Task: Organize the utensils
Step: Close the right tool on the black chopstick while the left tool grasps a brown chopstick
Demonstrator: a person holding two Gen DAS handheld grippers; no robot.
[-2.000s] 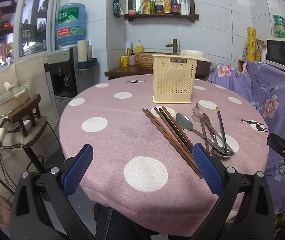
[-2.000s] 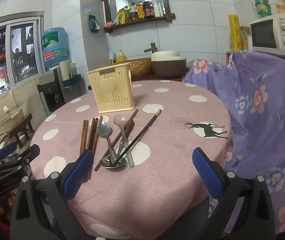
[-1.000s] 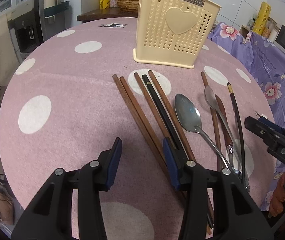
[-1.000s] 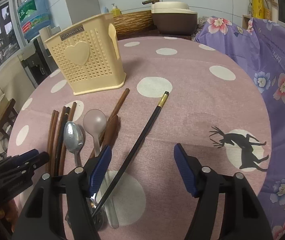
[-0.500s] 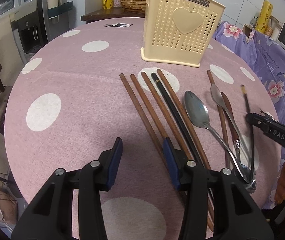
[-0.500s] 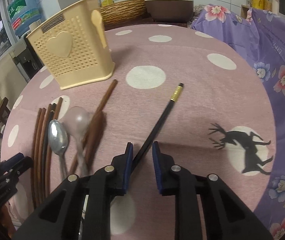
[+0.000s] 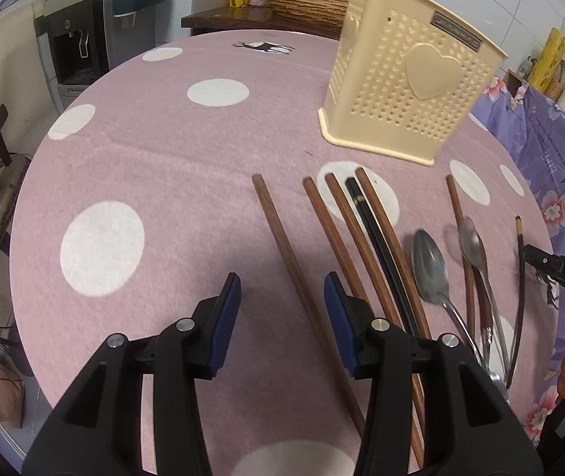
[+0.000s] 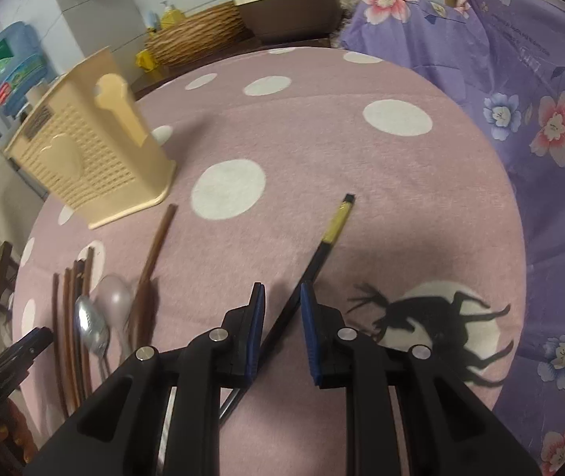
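The right claw was nearly clenched around the thin black chopstick with the gold band, though a gap showed between the shaft and the left pad, so a firm grip could not be confirmed. The left claw was released, straddling the leftmost brown wooden chopstick, touching nothing.

Both sticks would probably handle as light, stiff and rather slippery rods; taking hold near the middle, across the shaft, should stop them pivoting. The black chopstick lay well to the right of the cream perforated plastic utensil holder with the heart; the brown one lay in front of that holder, beside 4 more chopsticks and 2 metal spoons on the pink polka-dot table.

The holder's opening and compartments were out of sight, and the chopsticks' near ends were hidden behind the claws.
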